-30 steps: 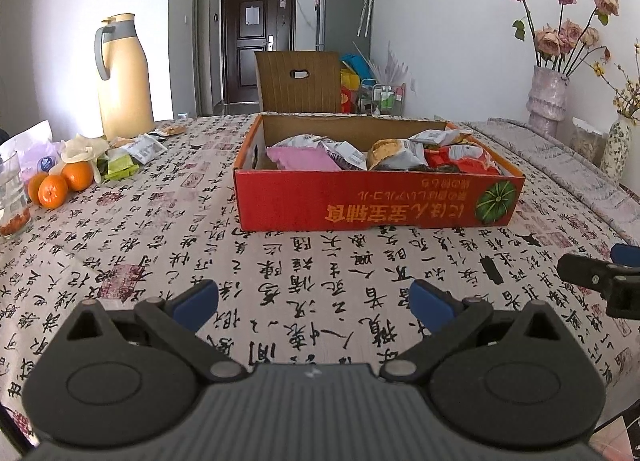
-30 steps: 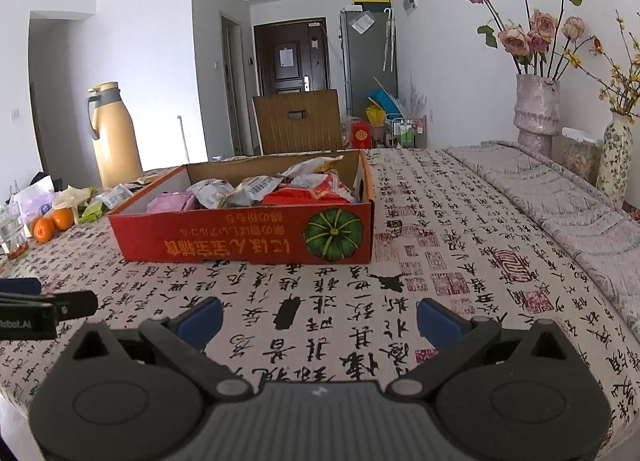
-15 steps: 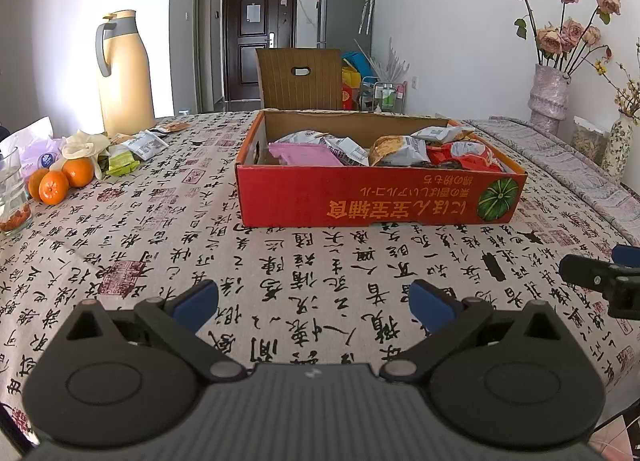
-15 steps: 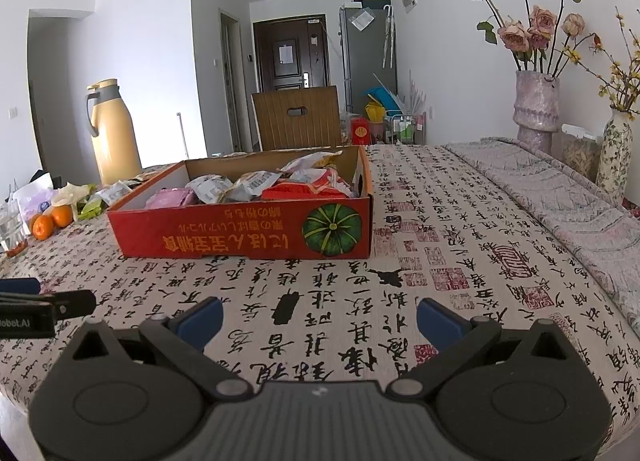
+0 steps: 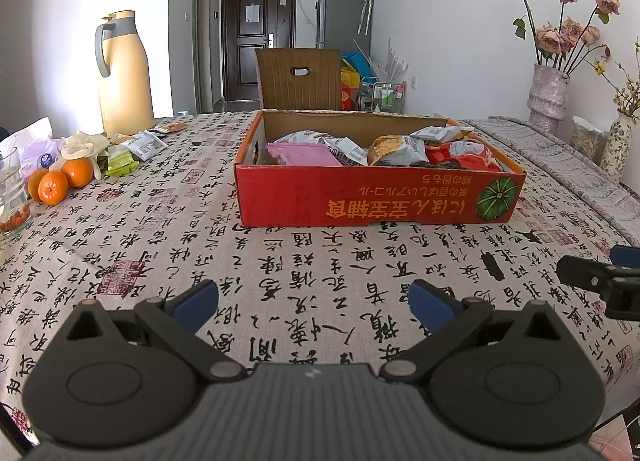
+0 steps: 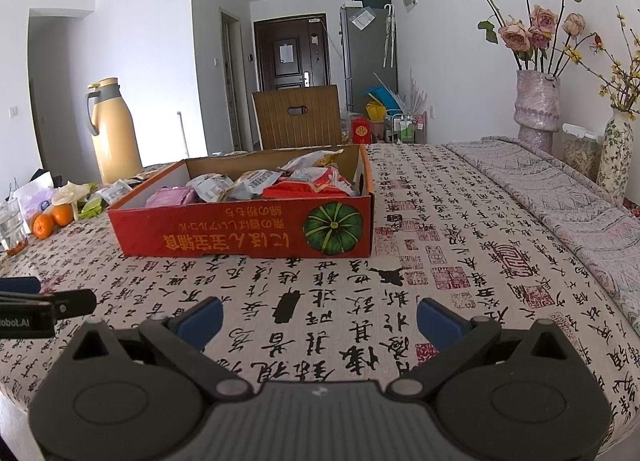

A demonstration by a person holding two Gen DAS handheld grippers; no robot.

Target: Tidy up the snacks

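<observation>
A red cardboard box (image 5: pixel 380 201) with a pumpkin picture stands on the table, filled with several snack packets (image 5: pixel 396 149); it also shows in the right wrist view (image 6: pixel 240 237). Loose snack packets (image 5: pixel 140 145) lie at the far left by the oranges. My left gripper (image 5: pixel 314 301) is open and empty, above the tablecloth in front of the box. My right gripper (image 6: pixel 320 317) is open and empty, in front of the box's right corner. Its tip (image 5: pixel 592 277) shows at the right edge of the left wrist view.
A yellow thermos jug (image 5: pixel 124 69), oranges (image 5: pixel 60 181), a glass (image 5: pixel 10 197) and a tissue pack stand at the left. Flower vases (image 6: pixel 536 105) and a jar stand at the far right. A wooden chair (image 5: pixel 298 79) stands behind the table.
Both grippers have risen and pulled back slightly, so the box sits a little lower and smaller in view. Both stay open and empty.
</observation>
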